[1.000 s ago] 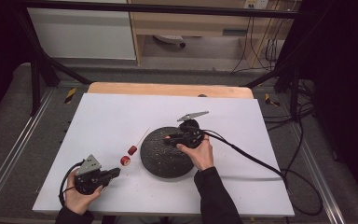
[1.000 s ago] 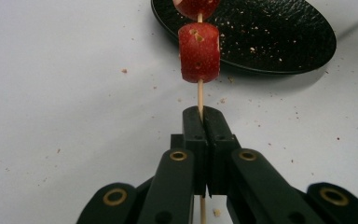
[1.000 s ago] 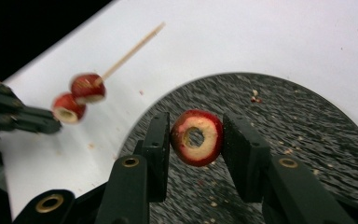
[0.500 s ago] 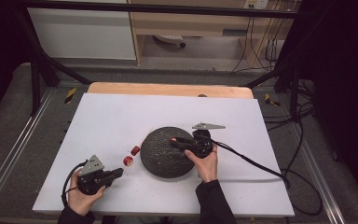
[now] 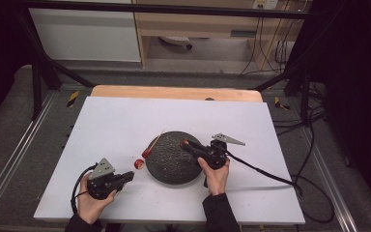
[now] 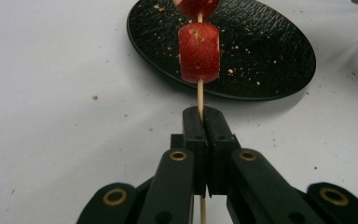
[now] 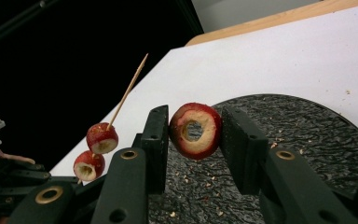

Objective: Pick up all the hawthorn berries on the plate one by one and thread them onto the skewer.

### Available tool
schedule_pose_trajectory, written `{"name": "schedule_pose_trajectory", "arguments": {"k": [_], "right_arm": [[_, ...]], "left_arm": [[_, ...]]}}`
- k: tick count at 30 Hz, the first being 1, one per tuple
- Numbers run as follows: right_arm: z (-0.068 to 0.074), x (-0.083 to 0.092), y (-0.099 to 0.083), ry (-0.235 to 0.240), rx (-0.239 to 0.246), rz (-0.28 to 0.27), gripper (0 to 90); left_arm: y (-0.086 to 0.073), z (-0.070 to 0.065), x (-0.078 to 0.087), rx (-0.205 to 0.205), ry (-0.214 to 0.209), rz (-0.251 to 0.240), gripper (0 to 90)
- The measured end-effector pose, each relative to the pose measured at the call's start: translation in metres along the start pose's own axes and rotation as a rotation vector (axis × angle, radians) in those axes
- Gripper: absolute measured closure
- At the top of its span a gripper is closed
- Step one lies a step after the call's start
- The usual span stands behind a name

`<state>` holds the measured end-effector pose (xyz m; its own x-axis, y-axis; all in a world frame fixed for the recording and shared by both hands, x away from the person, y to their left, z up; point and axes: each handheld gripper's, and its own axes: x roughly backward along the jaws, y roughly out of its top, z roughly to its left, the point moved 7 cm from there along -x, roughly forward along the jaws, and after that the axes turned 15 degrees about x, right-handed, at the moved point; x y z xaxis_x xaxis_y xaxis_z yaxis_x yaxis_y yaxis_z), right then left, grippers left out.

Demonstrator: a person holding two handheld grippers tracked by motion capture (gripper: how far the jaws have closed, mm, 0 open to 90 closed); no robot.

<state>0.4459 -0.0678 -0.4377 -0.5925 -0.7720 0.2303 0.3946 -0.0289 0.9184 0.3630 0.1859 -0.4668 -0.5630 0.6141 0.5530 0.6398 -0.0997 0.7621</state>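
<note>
My left gripper [image 6: 204, 114] is shut on the lower end of a thin wooden skewer [image 6: 199, 93]. Two cored red fruit pieces [image 6: 199, 52] are threaded on it. In the high view the left gripper [image 5: 128, 176] sits at the front left, and the skewer [image 5: 155, 141] slants up over the left rim of a black plate [image 5: 171, 169]. My right gripper [image 7: 193, 128] is shut on a third red fruit ring [image 7: 196, 130], hole facing the camera. The right gripper [image 5: 186, 145] holds it above the plate, to the right of the skewer's tip [image 7: 142, 60].
The plate [image 7: 307, 135] is strewn with crumbs and lies mid-board on a white table top [image 5: 106, 121], which has a wooden strip [image 5: 174, 92] along its far edge. The right gripper's cable [image 5: 265, 171] trails off to the right. Dark frame legs flank the table.
The right gripper, still holding the fruit ring, has shifted right and slightly lower over the plate. The left gripper with the skewer edged a little toward the plate.
</note>
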Motion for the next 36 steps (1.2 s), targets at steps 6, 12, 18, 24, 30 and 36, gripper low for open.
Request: {"name": "schedule_pose_trajectory", "arguments": {"k": [6,12,18,24,30,36], "right_arm": [[0.0,0.002,0.003,-0.024,-0.008,-0.074,63.7],[0.001,0.004,0.012,-0.045,-0.027,-0.171,63.7],[0.0,0.007,0.022,-0.053,-0.042,-0.232,63.7],[-0.002,0.01,0.03,-0.052,-0.061,-0.277,63.7],[-0.005,0.012,0.039,-0.058,-0.083,-0.317,63.7],[-0.009,0.012,0.045,-0.071,-0.102,-0.364,63.7]], "left_arm": [[0.006,-0.012,-0.005,-0.015,-0.012,-0.002,88.5],[0.013,-0.021,-0.009,-0.011,-0.021,-0.016,88.5],[0.015,-0.026,-0.012,-0.005,-0.029,-0.022,88.5],[0.017,-0.034,-0.014,-0.003,-0.042,-0.023,88.5],[0.018,-0.042,-0.018,0.001,-0.057,-0.03,88.5],[0.018,-0.051,-0.022,-0.001,-0.073,-0.029,88.5]]}}
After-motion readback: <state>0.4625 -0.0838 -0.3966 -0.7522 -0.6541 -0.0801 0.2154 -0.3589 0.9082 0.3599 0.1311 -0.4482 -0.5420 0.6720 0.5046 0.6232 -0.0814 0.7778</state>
